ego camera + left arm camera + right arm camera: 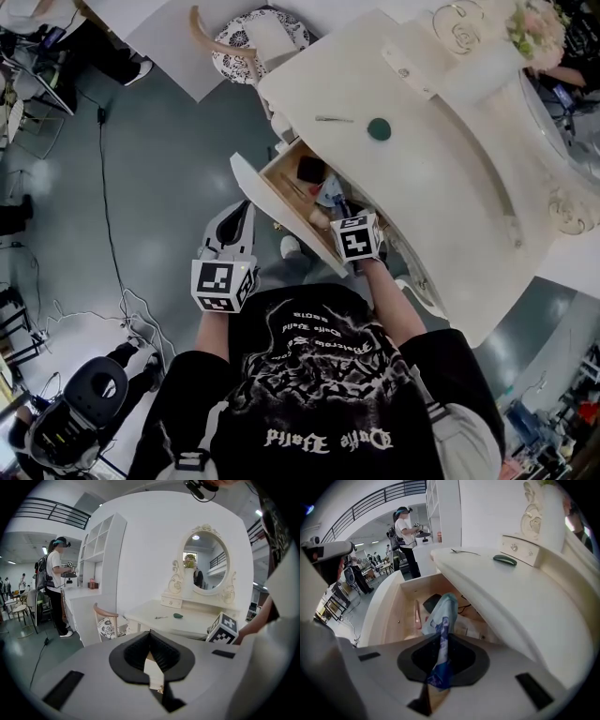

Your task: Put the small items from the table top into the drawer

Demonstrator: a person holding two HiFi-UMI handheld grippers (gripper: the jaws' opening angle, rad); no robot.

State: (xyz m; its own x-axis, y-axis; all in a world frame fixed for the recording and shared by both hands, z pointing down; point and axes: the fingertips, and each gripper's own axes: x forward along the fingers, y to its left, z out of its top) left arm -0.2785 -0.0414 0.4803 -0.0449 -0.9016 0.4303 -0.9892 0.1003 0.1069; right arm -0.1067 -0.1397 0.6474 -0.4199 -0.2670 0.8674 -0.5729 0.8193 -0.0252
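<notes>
Closest in, the right gripper [440, 639] has its jaws clenched on a blue-and-white packet [443, 609], which stands up between the pads and hangs over the open drawer [386, 606]. Held by one end, it can likely be let go straight onto the wooden bottom. Room there is narrow: the table [520, 611] overhangs the back part of the drawer, so its curved edge sits close on one side and the drawer's white wall on the other. A dark item [432, 603] and other bits already lie inside. Off to the side, the left gripper [150, 633] waits near the drawer front, jaws pressed together on nothing. A green item [505, 560] and a thin metal piece [464, 551] lie on the table, well apart from both grippers, not yet moved
</notes>
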